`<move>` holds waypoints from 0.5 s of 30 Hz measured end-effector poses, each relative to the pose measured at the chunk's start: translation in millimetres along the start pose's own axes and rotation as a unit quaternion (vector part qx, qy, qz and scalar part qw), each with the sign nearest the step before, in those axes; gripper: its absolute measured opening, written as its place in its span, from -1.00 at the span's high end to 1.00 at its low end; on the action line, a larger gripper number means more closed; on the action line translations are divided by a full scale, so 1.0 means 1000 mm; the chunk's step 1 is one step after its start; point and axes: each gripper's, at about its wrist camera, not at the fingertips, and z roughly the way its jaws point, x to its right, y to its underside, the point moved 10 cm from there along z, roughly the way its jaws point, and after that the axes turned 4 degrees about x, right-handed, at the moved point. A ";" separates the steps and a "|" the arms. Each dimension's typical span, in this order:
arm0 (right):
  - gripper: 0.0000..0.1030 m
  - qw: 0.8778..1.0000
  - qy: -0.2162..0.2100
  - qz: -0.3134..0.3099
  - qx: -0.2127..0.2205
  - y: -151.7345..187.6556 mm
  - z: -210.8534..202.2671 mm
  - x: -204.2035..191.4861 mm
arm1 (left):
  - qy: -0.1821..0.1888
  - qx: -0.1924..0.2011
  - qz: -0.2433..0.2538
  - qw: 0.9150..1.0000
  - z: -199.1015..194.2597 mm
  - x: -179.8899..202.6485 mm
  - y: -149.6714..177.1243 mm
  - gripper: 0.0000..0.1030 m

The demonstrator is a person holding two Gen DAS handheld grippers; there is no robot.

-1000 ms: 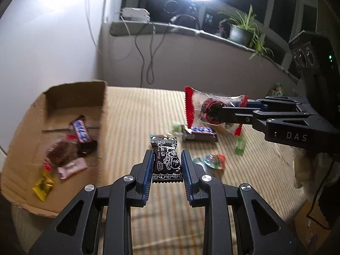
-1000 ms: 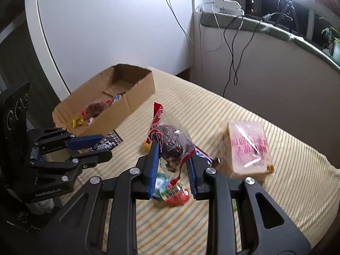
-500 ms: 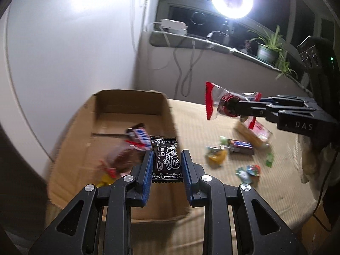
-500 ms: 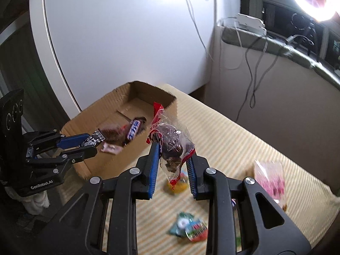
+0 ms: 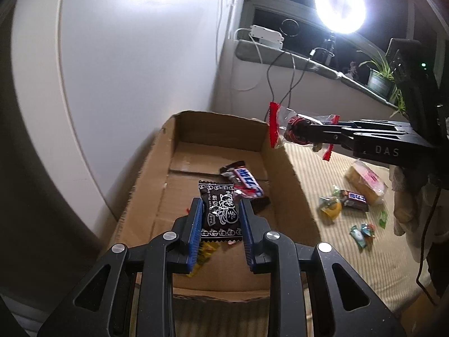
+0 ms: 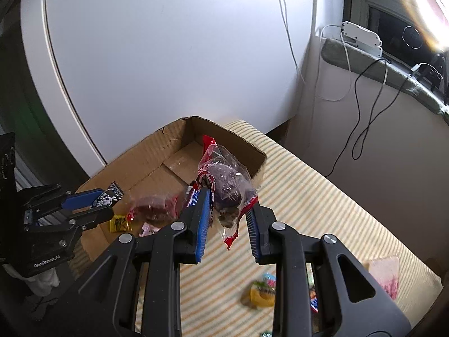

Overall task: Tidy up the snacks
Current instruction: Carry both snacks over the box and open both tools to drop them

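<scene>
Over the open cardboard box [image 5: 221, 129], in the left wrist view, the left gripper [image 5: 220, 219] has its jaws clamped on a black candy packet [image 5: 220, 210], with a blue-labelled chocolate bar [image 5: 247, 185] lying on the box floor beyond. From the right wrist view, the right gripper [image 6: 228, 219] has its jaws clamped on a clear red-edged snack bag [image 6: 224, 182] near the box's far corner, apparently above its rim, while loose snacks, blurred here, lie on the striped bench [image 6: 322, 210].

We noted a brown cardboard box [image 5: 283, 174], a black sachet [image 5: 220, 210] with white print, a clear red-edged packet [image 6: 224, 179], and a cream cloth [image 6: 322, 196] with pale stripes.
</scene>
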 end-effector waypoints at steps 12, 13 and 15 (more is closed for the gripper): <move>0.49 1.000 -0.009 -0.012 -0.027 -0.001 0.036 -0.012 | -0.006 -0.004 -0.004 1.000 0.003 -0.011 0.001 0.52; 0.49 0.999 -0.009 -0.013 -0.029 -0.001 0.038 -0.013 | -0.007 -0.005 -0.004 1.000 0.003 -0.010 0.001 0.51; 0.47 0.999 -0.011 -0.014 -0.033 0.000 0.041 -0.014 | -0.007 -0.005 -0.004 1.000 0.003 -0.010 0.001 0.51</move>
